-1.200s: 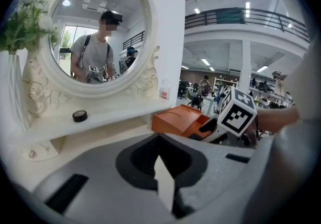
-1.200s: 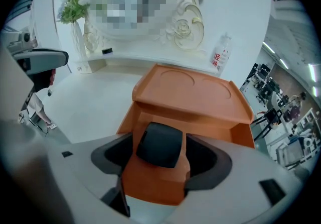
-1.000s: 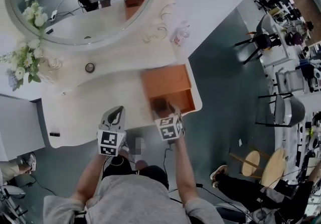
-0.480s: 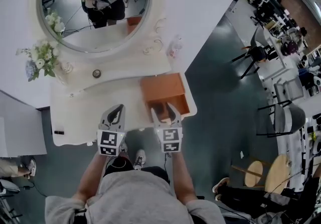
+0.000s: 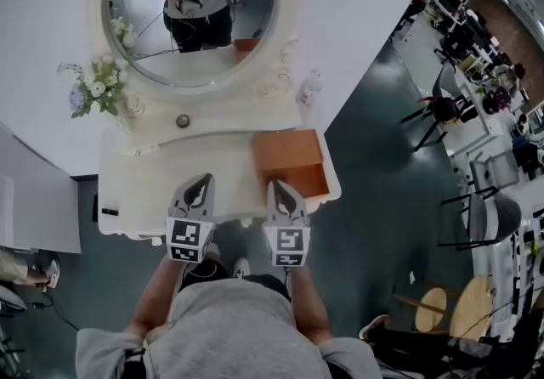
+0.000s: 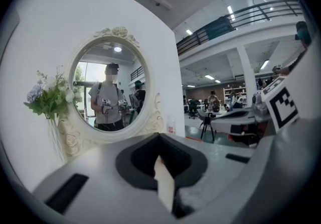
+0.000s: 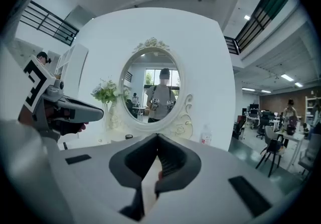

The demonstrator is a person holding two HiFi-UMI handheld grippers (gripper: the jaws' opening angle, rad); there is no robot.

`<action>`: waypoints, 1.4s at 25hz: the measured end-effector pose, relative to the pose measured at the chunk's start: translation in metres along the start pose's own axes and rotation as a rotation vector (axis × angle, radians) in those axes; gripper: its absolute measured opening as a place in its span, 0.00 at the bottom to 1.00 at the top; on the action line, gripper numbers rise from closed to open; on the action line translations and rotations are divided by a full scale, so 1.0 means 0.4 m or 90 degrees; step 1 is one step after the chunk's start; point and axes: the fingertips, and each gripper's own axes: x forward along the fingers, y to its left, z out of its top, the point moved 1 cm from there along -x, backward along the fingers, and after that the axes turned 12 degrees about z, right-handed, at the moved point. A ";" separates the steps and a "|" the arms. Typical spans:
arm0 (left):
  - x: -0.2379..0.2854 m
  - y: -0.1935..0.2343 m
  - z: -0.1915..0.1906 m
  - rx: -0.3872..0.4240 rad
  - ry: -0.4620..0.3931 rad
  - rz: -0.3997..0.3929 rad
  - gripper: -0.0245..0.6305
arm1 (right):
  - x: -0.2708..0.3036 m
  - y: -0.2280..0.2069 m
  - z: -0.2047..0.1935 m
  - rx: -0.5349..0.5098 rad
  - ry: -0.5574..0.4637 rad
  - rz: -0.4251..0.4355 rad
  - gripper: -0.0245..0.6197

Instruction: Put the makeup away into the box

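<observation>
The orange box sits at the right end of the white dressing table, and from above we see its flat top (the darker front wall faces us). Near its front left corner is our right gripper, jaws pressed together with nothing between them. Our left gripper is alongside it over the table's front edge, also closed tight and empty. Both point toward the oval mirror, which reflects a person holding the two grippers. Below the mirror we see a small round dark object, flowers at its left and a small bottle at its right.
</observation>
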 end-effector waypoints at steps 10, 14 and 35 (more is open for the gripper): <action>-0.026 0.060 -0.005 -0.008 0.000 0.030 0.04 | 0.041 0.061 0.020 -0.010 -0.001 0.040 0.06; -0.030 0.088 -0.005 -0.010 0.002 0.049 0.04 | 0.070 0.084 0.028 -0.017 0.002 0.066 0.06; 0.165 0.424 -0.153 -0.055 0.087 0.147 0.04 | 0.575 0.230 -0.006 -0.055 0.084 0.225 0.06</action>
